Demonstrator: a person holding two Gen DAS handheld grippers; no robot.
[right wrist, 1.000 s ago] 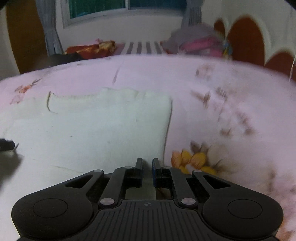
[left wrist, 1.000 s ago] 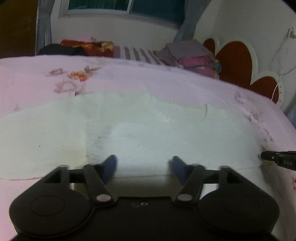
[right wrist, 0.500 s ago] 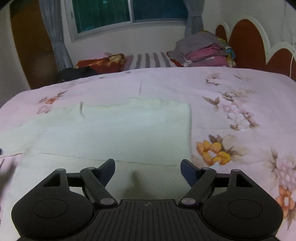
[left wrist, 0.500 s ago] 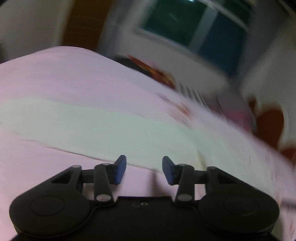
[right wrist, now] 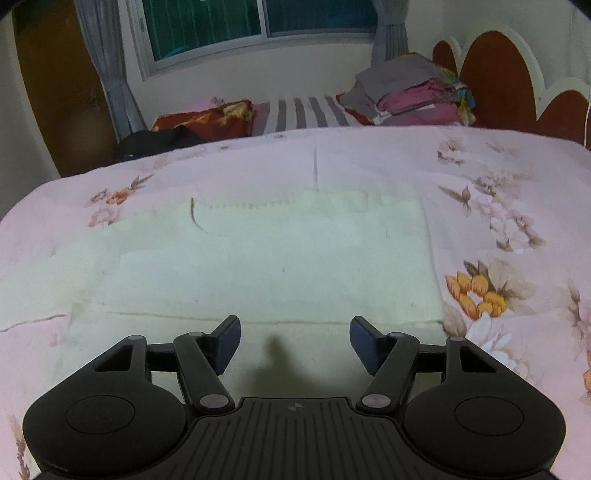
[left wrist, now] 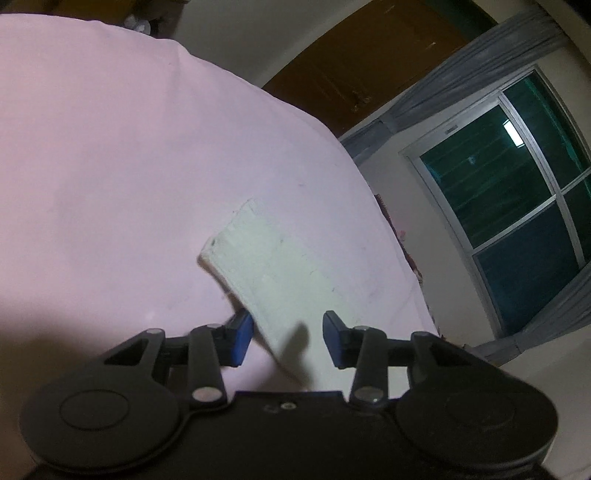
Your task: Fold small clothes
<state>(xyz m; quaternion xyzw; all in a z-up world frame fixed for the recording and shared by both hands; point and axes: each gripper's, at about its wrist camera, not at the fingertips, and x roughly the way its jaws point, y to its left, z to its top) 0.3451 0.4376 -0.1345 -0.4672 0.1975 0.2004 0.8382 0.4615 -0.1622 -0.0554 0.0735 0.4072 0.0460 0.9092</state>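
A cream-white garment lies flat on the pink floral bedspread, folded over along its near edge. My right gripper is open and empty just above that near edge. In the left wrist view, rolled sideways, one long end of the garment, perhaps a sleeve, stretches away across the pink bedspread. My left gripper is open, with its fingers either side of that end, holding nothing.
A stack of folded clothes and a striped pillow lie at the head of the bed, with a red patterned cushion and a dark item to the left. A scalloped headboard is at right, a window behind.
My right gripper has opened, let go of the garment's edge and drawn back. My left gripper has swung far left and rolled, and now looks along the garment's left end.
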